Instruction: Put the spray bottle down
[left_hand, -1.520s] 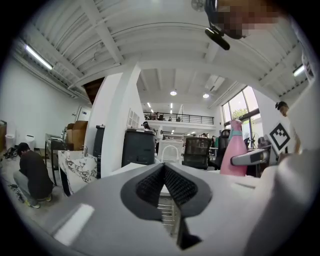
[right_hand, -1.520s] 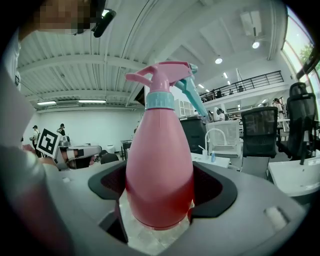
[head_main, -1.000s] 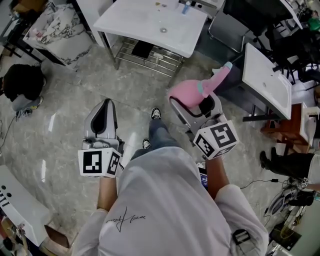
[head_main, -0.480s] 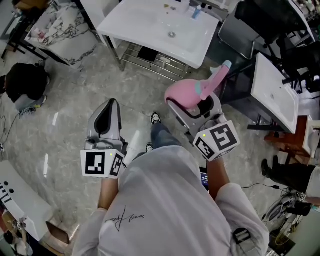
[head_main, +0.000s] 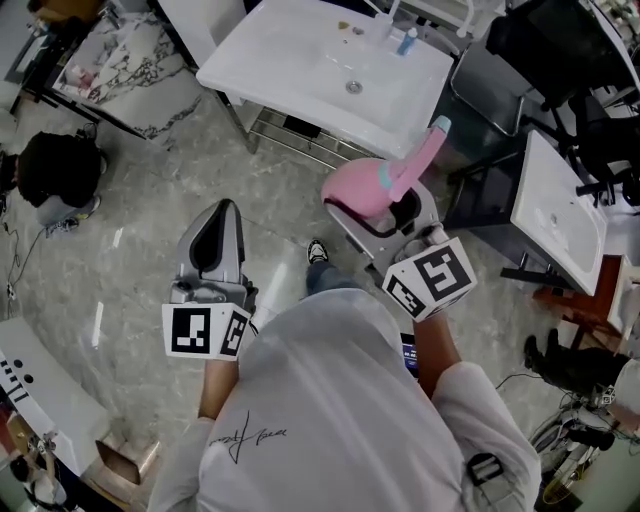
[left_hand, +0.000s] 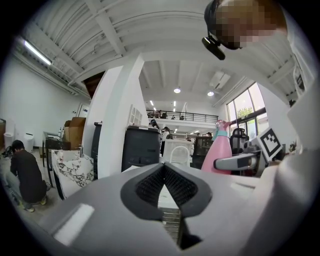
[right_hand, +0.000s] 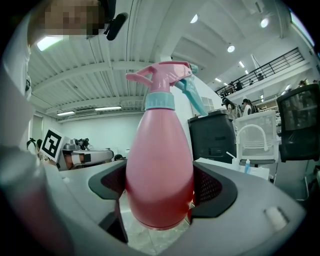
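Observation:
A pink spray bottle (head_main: 358, 188) with a teal collar and trigger stands upright between my right gripper's (head_main: 385, 207) jaws, whose pads press on both sides of its body. The right gripper view has the bottle (right_hand: 160, 160) filling the middle, above the floor. My left gripper (head_main: 221, 212) is held level on the left, shut, with nothing in it; its pads (left_hand: 150, 186) meet at the tips. From the left gripper view the bottle (left_hand: 222, 152) shows at the right. A white sink table (head_main: 290, 70) lies just ahead of both grippers.
Small bottles (head_main: 406, 40) stand at the sink's back edge, and a wire shelf (head_main: 300, 140) sits beneath it. A second white sink (head_main: 560, 210) and a black chair (head_main: 490, 90) are at the right. A person in black (head_main: 55, 170) crouches at the left by a marbled slab (head_main: 130, 80).
Both grippers have travelled forward with the person toward the white sink table, which now lies closer in the head view. The bottle stays gripped and upright.

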